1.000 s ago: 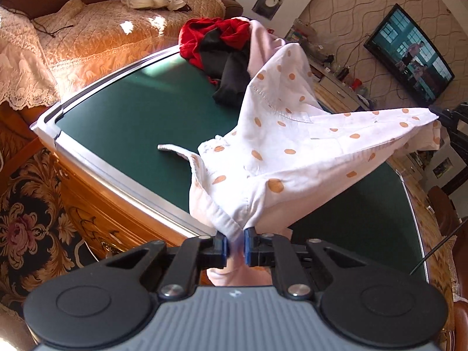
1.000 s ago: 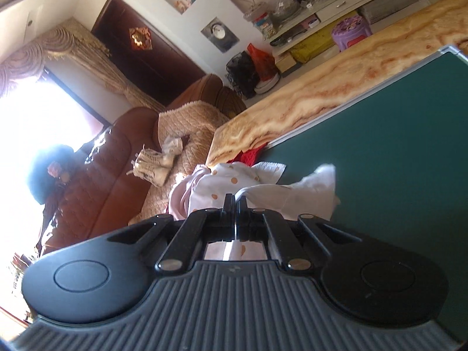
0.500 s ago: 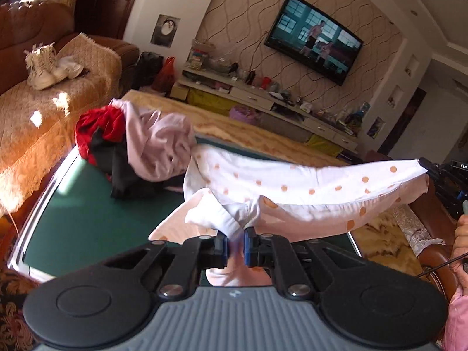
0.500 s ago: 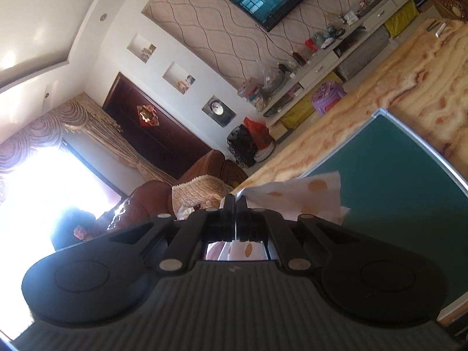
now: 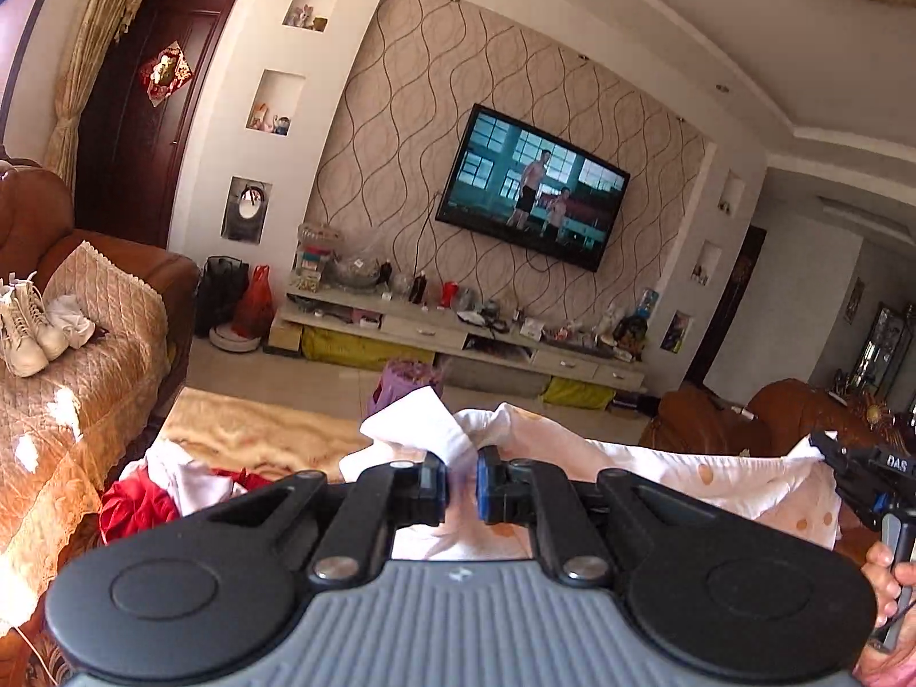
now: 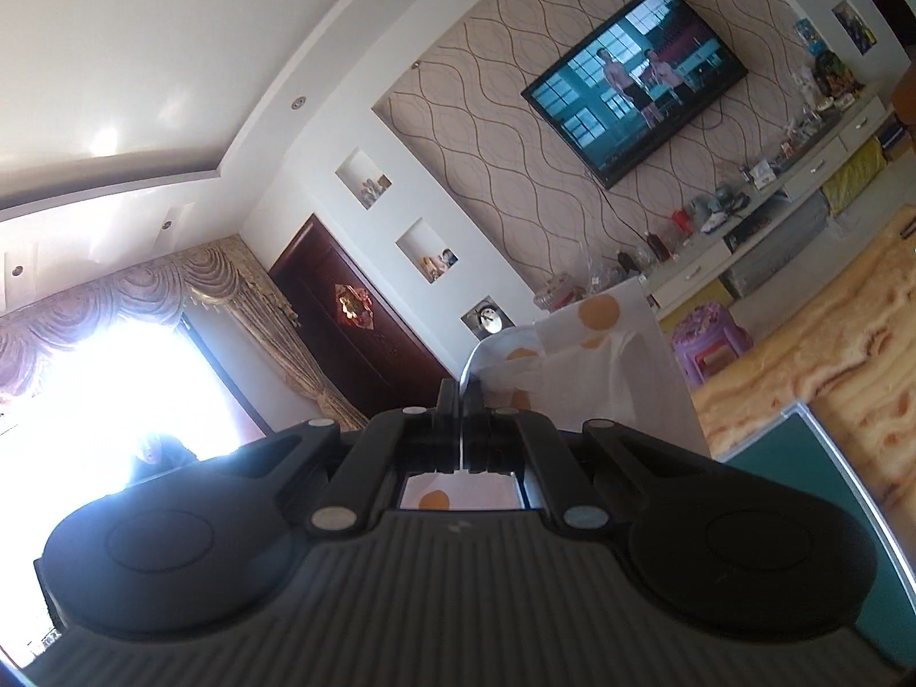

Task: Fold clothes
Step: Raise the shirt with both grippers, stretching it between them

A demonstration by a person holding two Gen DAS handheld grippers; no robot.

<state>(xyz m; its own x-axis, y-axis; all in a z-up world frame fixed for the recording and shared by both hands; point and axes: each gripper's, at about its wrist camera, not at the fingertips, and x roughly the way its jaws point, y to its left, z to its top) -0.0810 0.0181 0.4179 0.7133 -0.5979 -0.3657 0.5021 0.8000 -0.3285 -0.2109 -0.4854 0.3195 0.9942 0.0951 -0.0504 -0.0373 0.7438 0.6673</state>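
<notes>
While the white orange-dotted garment [image 5: 658, 466] hangs stretched across the lower middle of the left view, the left gripper [image 5: 461, 484] pinches a bunched corner at bottom centre, and the right gripper [image 5: 827, 458], at the right edge, clamps the other end tight.

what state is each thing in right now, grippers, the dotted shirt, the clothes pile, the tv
left gripper: shut on the dotted shirt
right gripper: shut on the dotted shirt
dotted shirt: lifted, stretched between both grippers
clothes pile: unfolded, heaped below
tv: on, showing a picture
</notes>
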